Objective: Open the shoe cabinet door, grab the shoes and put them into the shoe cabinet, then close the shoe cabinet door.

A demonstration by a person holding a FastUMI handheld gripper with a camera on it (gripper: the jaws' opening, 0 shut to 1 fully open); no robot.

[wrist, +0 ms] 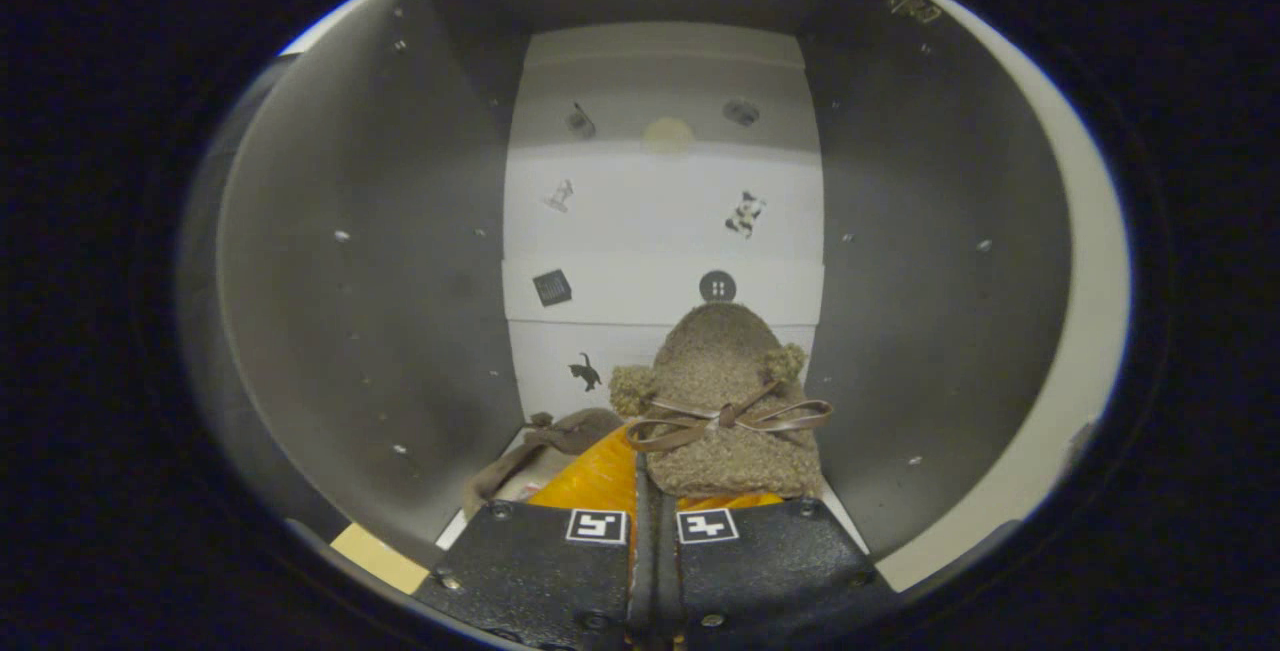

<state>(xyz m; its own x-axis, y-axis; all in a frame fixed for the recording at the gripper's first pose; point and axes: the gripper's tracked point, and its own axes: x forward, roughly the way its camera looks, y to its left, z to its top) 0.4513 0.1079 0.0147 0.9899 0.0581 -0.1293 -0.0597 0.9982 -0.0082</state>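
Gripper (655,531) clenched on fuzzy tan shoe (725,401) with leather bow, inside smooth grey shoe cabinet (350,281)

A tan fuzzy shoe (725,401) with a brown bow (730,418); grey cabinet walls (360,261); white back panel (660,211) with small dark stickers.

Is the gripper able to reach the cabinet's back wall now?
Probably not directly. The gripper looks shut on the shoe, which sits just ahead of the fingers, between them and the back wall.
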